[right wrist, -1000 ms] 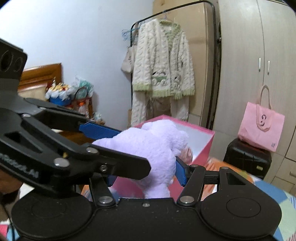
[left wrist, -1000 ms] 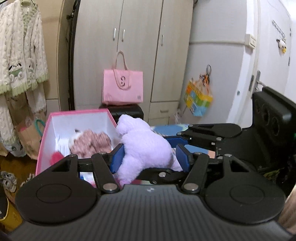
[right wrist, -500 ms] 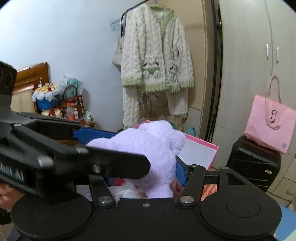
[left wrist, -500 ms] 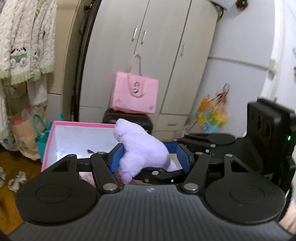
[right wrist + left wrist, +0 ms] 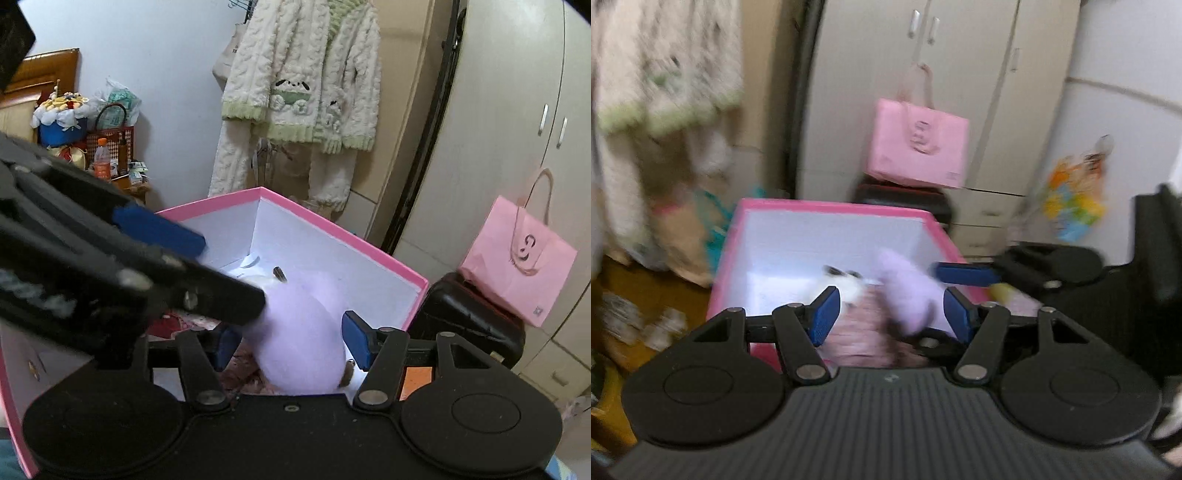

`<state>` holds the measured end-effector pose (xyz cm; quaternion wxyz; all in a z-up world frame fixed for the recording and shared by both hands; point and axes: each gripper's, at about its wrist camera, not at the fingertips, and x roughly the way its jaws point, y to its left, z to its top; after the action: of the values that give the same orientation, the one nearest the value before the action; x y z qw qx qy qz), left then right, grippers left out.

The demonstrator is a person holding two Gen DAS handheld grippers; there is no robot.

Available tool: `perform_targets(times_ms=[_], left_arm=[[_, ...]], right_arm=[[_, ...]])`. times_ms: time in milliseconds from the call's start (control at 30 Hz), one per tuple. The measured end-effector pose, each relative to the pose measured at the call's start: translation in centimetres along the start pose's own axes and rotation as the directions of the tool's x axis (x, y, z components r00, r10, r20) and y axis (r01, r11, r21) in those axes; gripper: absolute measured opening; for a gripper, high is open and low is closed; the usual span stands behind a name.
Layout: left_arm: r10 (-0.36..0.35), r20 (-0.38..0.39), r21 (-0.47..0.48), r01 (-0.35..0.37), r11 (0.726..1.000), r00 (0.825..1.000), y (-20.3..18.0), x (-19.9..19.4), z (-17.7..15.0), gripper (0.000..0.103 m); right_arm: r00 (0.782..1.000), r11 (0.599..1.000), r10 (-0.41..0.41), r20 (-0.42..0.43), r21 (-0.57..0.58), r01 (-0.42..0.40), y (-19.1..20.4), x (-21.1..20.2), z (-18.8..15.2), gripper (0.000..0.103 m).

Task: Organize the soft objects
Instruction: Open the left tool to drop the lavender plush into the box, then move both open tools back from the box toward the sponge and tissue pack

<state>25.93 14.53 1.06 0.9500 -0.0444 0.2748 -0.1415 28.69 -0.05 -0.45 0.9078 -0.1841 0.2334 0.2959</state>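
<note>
The lilac plush toy [image 5: 303, 332] now hangs down inside the pink box [image 5: 332, 230], over the pink-clad doll [image 5: 857, 332] already lying in there; a second ago it was held in the air short of the box, with its head just at the near rim. That puts the carry close to its end, and what seems left is to let go and lift clear. The 2 grippers share the load. The right gripper [image 5: 291, 341] has the toy's body between its blue pads at a middling width, though a thin gap shows at the right pad [image 5: 354, 338], so I cannot tell whether it really grips. The left gripper [image 5: 892, 317] is partly closed too; in its blurred view the toy sits toward its right pad and off its left one, so its hold is also unclear. Behind the box stand a black suitcase [image 5: 476, 317] with a pink tote bag [image 5: 517, 258] on it, and a knitted cardigan [image 5: 303, 81] hangs nearby.
</note>
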Motion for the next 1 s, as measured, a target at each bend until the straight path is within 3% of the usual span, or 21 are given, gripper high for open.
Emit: perform_targets(times_ms=[67, 167, 467, 567, 800, 1000], left_arm=[[0.053, 0.031, 0.043, -0.054, 0.998, 0.998, -0.7, -0.9, -0.4, 0.061], [0.049, 0.056, 0.050, -0.052, 0.997, 0.997, -1.2, -2.4, -0.9, 0.062], [0.088, 0.028, 0.069, -0.089, 0.994, 0.996, -3.1, -6.4, -1.7, 0.062], [0.071, 0.028, 0.078, -0.073, 0.994, 0.997, -4.6, -7.9, -2.1, 0.062], [-0.009, 0.049, 0.197, -0.001, 0.980, 0.999, -9.2, -11.5, -3.0, 0.062], [-0.076, 0.041, 0.253, 0.064, 0.965, 0.996, -12.9, -12.5, -3.3, 0.062]], right_arm=[[1.000, 1.000, 0.026, 0.014, 0.013, -0.026, -0.2, -0.9, -0.3, 0.067], [0.996, 0.996, 0.079, 0.050, 0.045, -0.081, -0.6, -2.8, -1.1, 0.067], [0.985, 0.986, 0.143, 0.100, 0.071, -0.151, -1.1, -9.1, -3.8, 0.067], [0.981, 0.980, 0.152, 0.120, 0.114, -0.166, -2.2, -11.1, -4.4, 0.066], [0.981, 0.965, 0.148, 0.129, 0.197, -0.171, -4.3, -15.4, -5.4, 0.066], [0.986, 0.981, 0.045, 0.159, 0.179, -0.074, -5.4, -18.5, -5.5, 0.066]])
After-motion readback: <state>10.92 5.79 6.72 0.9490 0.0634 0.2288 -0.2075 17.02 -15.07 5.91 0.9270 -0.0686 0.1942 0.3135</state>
